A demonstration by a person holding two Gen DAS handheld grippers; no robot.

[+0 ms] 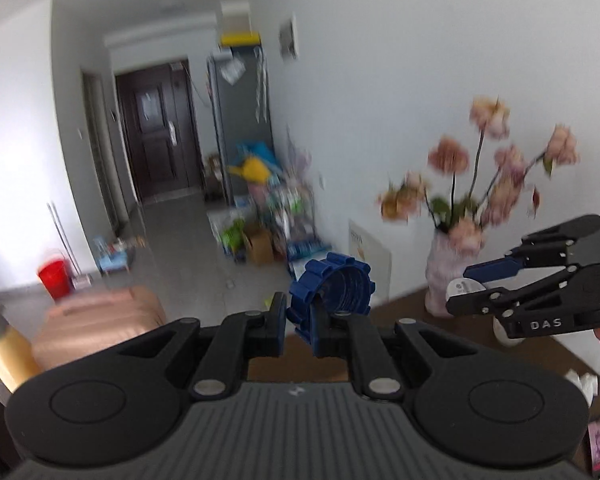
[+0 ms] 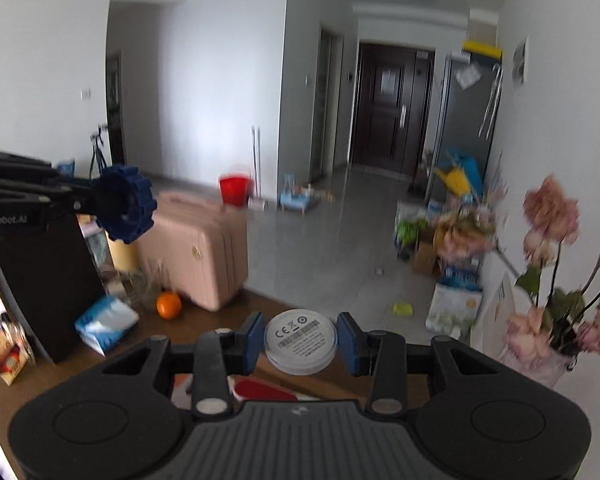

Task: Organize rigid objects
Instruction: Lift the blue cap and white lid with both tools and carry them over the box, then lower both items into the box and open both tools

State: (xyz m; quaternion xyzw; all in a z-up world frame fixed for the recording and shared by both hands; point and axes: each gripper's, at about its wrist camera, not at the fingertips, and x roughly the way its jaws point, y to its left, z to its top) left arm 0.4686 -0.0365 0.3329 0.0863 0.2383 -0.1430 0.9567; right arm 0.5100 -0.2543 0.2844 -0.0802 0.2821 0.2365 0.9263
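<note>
Both loads are in mid-carry above the brown wooden tabletop [image 2: 259,300]: the left gripper [image 1: 300,332] has its jaws clamped on a blue ribbed plastic ring [image 1: 332,292], the right gripper [image 2: 300,344] pinches a white round plastic puck [image 2: 300,340], and each next needs a set-down spot.

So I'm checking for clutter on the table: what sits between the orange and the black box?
In the right wrist view, a blue tissue pack lies between the orange and the black box.

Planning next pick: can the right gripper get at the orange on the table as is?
Probably not yet: the right gripper is shut on a white disc, so it is occupied. The orange itself sits unobstructed.
</note>
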